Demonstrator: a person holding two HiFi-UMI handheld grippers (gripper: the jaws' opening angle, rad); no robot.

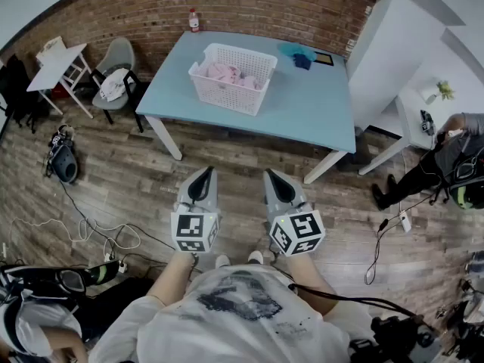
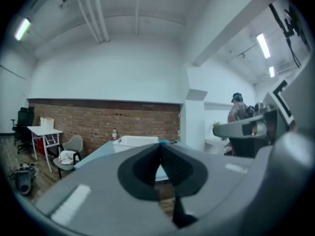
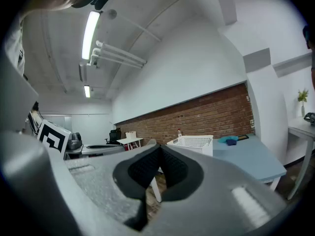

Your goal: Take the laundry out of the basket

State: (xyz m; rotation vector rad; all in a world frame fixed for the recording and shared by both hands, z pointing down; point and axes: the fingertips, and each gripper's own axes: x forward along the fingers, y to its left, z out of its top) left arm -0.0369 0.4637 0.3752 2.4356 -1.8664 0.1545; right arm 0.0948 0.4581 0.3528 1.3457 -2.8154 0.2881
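Observation:
A white laundry basket (image 1: 232, 77) with pink laundry (image 1: 227, 73) inside stands on the light blue table (image 1: 302, 112) far ahead. The same basket (image 2: 136, 141) appears small in the left gripper view, and the basket (image 3: 192, 142) also appears in the right gripper view. My left gripper (image 1: 206, 174) and right gripper (image 1: 273, 177) are held side by side over the wooden floor, well short of the table. Both are shut with nothing between their jaws. Each points roughly level toward the table.
A red-capped bottle (image 1: 194, 21) stands at the table's far edge, blue cloth (image 1: 296, 52) and a dark tablet (image 1: 323, 58) at its far right. A grey chair (image 1: 115, 82) with white cloth and a white side table (image 1: 59, 66) stand left. Cables (image 1: 91, 229) lie on the floor. A person (image 1: 446, 161) stands right.

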